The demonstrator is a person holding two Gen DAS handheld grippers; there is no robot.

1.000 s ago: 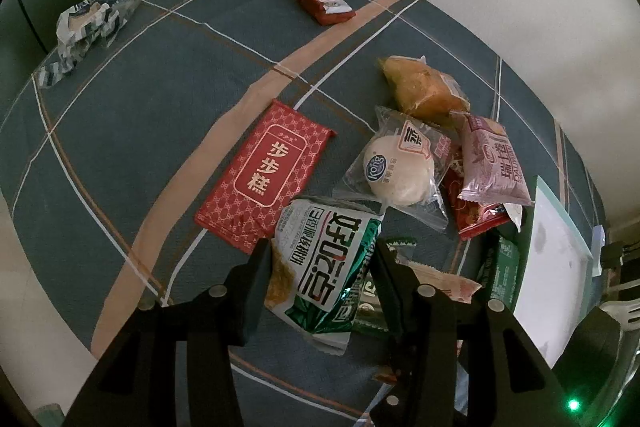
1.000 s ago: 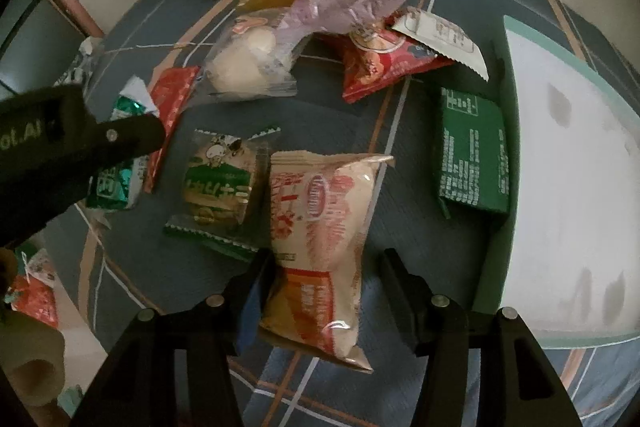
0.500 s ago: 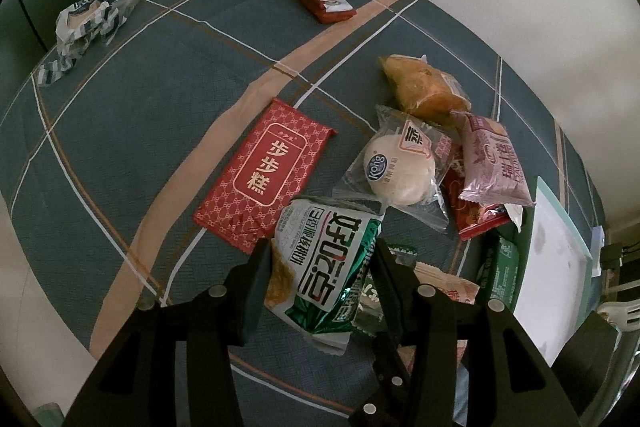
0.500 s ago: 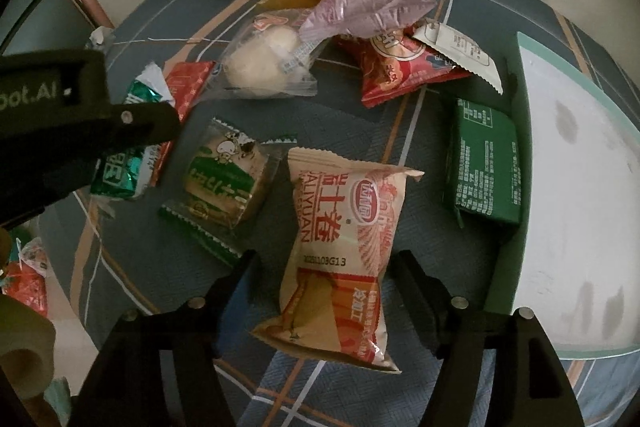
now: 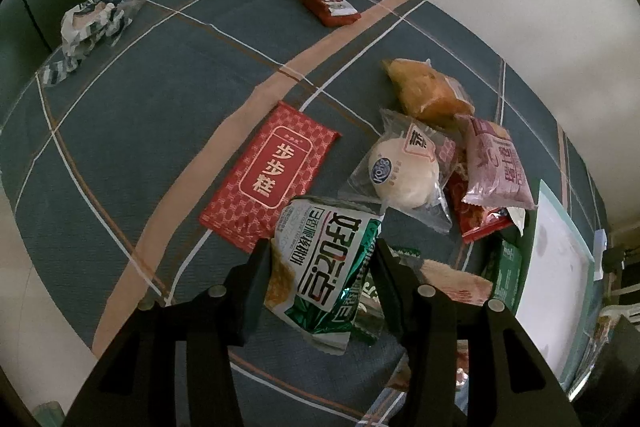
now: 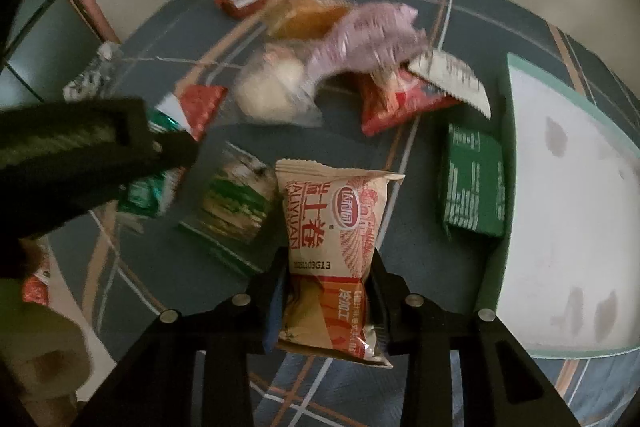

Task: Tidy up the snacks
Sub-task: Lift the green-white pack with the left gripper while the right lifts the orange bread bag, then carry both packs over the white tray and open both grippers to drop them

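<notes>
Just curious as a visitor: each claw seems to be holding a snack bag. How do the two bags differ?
The green-and-white packet in the left gripper has big dark lettering on white with shiny green foil; the beige-and-orange packet in the right gripper bears red print and a round logo. The green one tilts sideways; the beige one stands straighter. Both are sealed packets pinched between two black fingers.

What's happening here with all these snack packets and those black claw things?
A person is sorting snacks with a handheld gripper in each hand. The left gripper is clamped on a green-and-white snack packet. The right gripper pinches a beige-and-red roll packet by its lower half. More packets lie loose on the plaid tablecloth, among them a red patterned packet and a wrapped white bun. A white tray sits at the side with nothing visible on it.
</notes>
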